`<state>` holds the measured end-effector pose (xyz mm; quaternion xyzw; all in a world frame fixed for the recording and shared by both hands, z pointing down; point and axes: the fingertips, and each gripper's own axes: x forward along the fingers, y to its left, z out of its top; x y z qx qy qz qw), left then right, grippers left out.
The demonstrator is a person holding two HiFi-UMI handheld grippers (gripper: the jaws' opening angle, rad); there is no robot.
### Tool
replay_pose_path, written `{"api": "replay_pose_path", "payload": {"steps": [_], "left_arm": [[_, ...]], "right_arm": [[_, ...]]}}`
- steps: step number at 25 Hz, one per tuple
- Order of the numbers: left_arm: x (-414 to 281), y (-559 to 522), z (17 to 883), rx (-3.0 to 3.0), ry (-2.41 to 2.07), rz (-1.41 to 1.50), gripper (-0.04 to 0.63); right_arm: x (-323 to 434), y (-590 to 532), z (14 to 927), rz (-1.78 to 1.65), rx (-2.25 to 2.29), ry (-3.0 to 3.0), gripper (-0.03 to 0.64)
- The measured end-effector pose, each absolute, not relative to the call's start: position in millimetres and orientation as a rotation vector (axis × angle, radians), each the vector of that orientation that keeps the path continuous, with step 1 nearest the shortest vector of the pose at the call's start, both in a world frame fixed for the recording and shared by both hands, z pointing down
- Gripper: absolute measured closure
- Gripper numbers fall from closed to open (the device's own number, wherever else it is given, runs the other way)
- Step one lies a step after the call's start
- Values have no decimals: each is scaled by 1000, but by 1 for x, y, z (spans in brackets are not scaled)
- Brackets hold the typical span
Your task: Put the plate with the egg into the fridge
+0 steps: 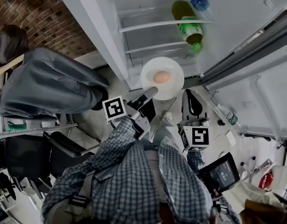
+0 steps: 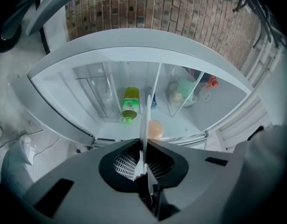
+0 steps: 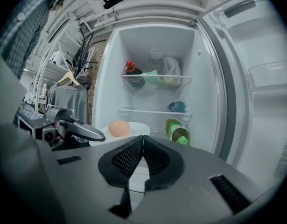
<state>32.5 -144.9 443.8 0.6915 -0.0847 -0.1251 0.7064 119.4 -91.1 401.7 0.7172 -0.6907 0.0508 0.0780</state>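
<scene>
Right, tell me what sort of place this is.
Probably a cluttered back room or office corner, not a proper kitchen: an open fridge stands beside a bare brick wall, with a grey garment hanging nearby.

I see a round white plate [image 1: 173, 85] held flat just outside the open white fridge [image 1: 101, 31]. One light brown egg [image 1: 162, 77] lies near its middle. My left gripper [image 1: 151, 93] pinches the plate's near edge.

The white plate [image 1: 175, 87] carries a pale orange egg [image 1: 161, 77]. Past the left gripper [image 1: 150, 93] lies a yellow, green-labelled bottle [image 1: 188, 23]; behind it is a blue-grey checked sleeve [image 1: 119, 146].
</scene>
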Motion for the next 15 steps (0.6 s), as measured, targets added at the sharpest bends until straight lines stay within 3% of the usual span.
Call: {"api": "replay_pose_path", "payload": {"steps": [15], "left_arm": [[71, -185, 427, 1526, -298, -418, 569]], "right_arm": [[172, -155, 374, 4, 2010, -2215, 611]]}}
